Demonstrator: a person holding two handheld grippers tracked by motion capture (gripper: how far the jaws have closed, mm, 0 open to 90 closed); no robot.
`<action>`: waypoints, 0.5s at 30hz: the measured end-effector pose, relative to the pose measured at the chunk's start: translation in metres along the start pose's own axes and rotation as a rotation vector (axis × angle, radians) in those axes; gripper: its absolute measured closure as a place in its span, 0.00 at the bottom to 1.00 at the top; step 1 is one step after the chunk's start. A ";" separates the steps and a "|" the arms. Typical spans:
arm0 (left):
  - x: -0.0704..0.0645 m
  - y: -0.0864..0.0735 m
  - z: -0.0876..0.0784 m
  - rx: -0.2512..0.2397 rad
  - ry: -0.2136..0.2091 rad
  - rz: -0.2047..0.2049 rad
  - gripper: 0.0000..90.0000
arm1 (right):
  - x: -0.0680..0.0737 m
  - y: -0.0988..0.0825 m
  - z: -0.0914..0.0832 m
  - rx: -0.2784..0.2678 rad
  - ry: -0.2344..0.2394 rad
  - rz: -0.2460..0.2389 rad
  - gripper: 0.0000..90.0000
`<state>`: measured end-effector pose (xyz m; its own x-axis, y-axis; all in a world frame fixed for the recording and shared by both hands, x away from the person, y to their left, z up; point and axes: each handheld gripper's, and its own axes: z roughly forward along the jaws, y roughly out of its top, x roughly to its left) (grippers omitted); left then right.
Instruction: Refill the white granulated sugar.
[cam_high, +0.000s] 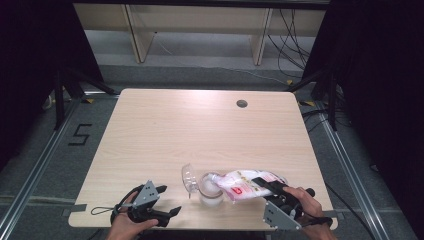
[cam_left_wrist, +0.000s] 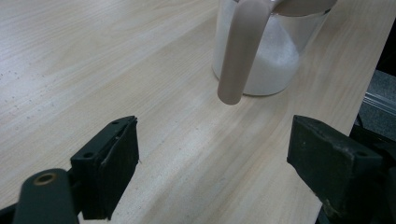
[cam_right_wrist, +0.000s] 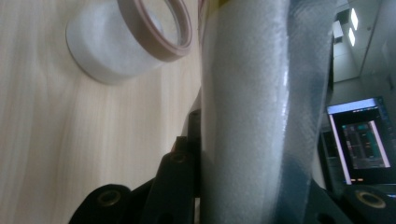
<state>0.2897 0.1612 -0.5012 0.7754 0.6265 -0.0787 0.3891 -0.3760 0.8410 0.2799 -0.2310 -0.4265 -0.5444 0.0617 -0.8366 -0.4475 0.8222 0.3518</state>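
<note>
Right gripper (cam_high: 265, 184) clamps the bag (cam_high: 247, 184), long axis tipped toward the jar (cam_high: 210, 191) mouth just left. Left gripper (cam_high: 167, 200) gapes empty, farther left of the jar.

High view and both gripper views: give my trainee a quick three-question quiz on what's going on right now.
1. True or false: the left hand-held gripper is clamped on the jar.
2. What does the right hand-held gripper hold? A) the bag B) the jar C) the jar's lid
3. Fill in: the bag's open end points into the ___.

Key:
1. False: its jaws stand open over bare table, short of the jar.
2. A: it grips the bag, tilted toward the jar.
3. Jar, which already holds white grains, its hinged lid swung open.
</note>
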 end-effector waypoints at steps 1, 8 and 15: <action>0.000 0.000 0.000 0.000 0.000 0.000 0.18 | 0.000 0.000 0.000 0.000 0.000 0.000 0.89; 0.000 0.000 0.000 0.007 0.006 -0.001 0.18 | -0.003 -0.024 0.011 -0.138 0.010 0.308 0.90; 0.003 -0.001 0.000 0.002 0.020 -0.008 0.18 | -0.007 -0.040 0.033 -0.249 0.019 0.515 0.90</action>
<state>0.2917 0.1634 -0.5022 0.7626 0.6426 -0.0745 0.3961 -0.3728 0.8391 0.3247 -0.2456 -0.4489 -0.7480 0.4071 -0.5242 -0.2737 0.5304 0.8023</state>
